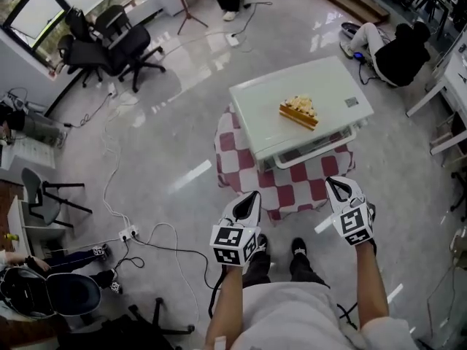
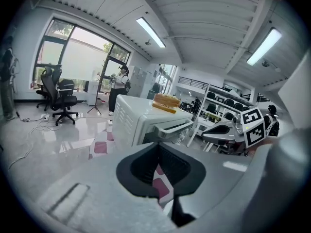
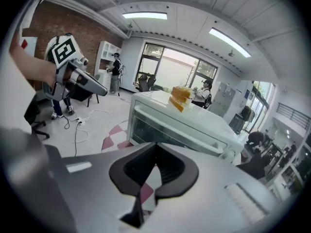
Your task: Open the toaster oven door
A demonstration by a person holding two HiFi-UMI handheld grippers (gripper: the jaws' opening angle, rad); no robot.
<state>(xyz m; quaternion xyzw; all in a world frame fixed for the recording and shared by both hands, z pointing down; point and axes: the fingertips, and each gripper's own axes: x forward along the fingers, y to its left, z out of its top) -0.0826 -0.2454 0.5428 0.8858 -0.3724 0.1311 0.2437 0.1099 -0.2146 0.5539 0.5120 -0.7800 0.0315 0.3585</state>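
a glossy grey floor (image 1: 182,122) carries everything here, and on it lies a red-and-white checkered mat (image 1: 292,188). the toaster oven (image 1: 321,86), white and boxy, stands on the far right part of that mat, so checkered cloth shows along the mat's left edge and near edge. its door faces the person and is closed, with the long handle (image 1: 314,148) running across the front; the right gripper view shows the glass door (image 3: 160,132) shut under that handle. black office chairs (image 1: 109,42) stand well apart from the mat, toward the far left by the window, and a person in dark clothes (image 1: 398,49) sits on the floor beyond the oven's right side. the left gripper (image 1: 253,195) hangs over the mat's near left corner, its jaws pressed together with nothing between them, pointing toward the oven without touching it. the right gripper (image 1: 334,183) hangs over the mat's near edge, just short of the oven's front right corner, jaws likewise pressed together and empty, clear of the door and handle. each is held in a bare-armed hand, and the person's dark shoes (image 1: 299,248) stand on the floor just behind the mat's near edge. a yellow stacked block (image 1: 298,111) sits on the oven's top near its front edge. a white power strip (image 1: 128,232) with trailing cable lies on the floor to the left, well apart from the mat.
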